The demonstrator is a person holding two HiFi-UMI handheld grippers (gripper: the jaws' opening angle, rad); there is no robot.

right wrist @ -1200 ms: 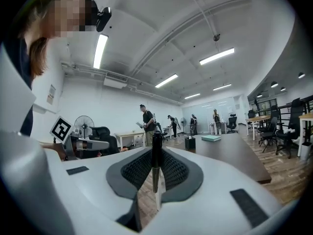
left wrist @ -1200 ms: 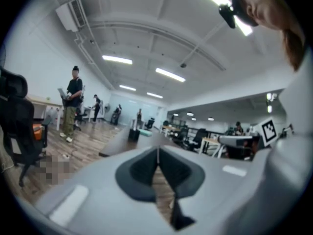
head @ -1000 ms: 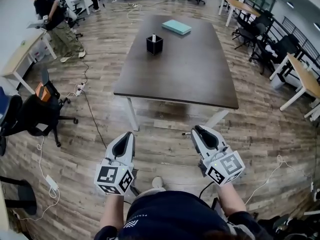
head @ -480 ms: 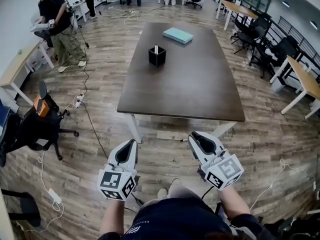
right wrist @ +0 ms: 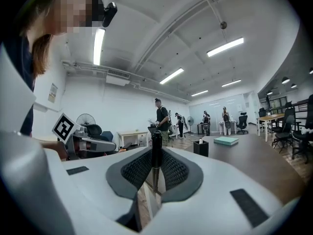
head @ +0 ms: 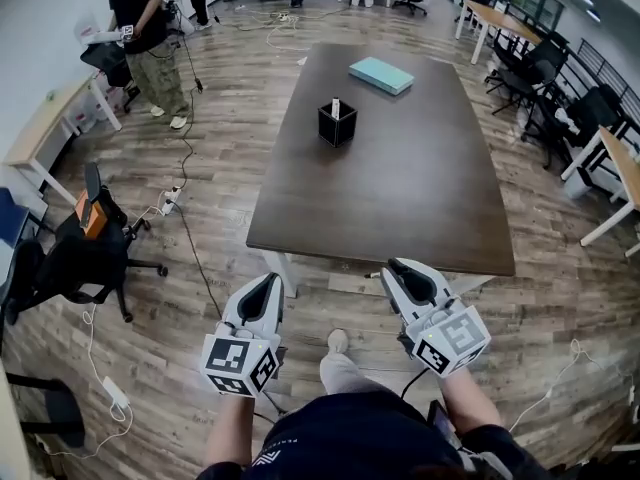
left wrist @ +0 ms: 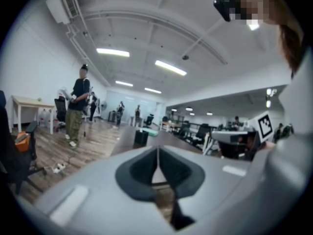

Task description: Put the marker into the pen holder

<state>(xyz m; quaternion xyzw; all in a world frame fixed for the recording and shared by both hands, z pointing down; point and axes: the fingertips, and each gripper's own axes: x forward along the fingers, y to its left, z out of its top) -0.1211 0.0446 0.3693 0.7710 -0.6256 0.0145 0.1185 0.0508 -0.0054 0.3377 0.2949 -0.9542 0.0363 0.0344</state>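
Note:
A black pen holder (head: 337,125) stands on the far half of the dark brown table (head: 420,198), with one white marker upright in it. It also shows small in the right gripper view (right wrist: 200,148) and the left gripper view (left wrist: 141,138). My right gripper (head: 394,268) hangs over the floor just short of the table's near edge. It is shut on a black marker (right wrist: 156,148) that stands upright between its pads. My left gripper (head: 270,282) is level with it on the left, jaws shut with nothing between them.
A teal book (head: 381,75) lies at the table's far end. A black office chair (head: 70,258) and floor cables (head: 190,238) are to the left. A person (head: 150,28) stands at the far left by a light desk. More desks and chairs line the right side.
The table and pen holder have come nearer and shifted right in the head view. Both grippers keep the same pose, and the marker stays held.

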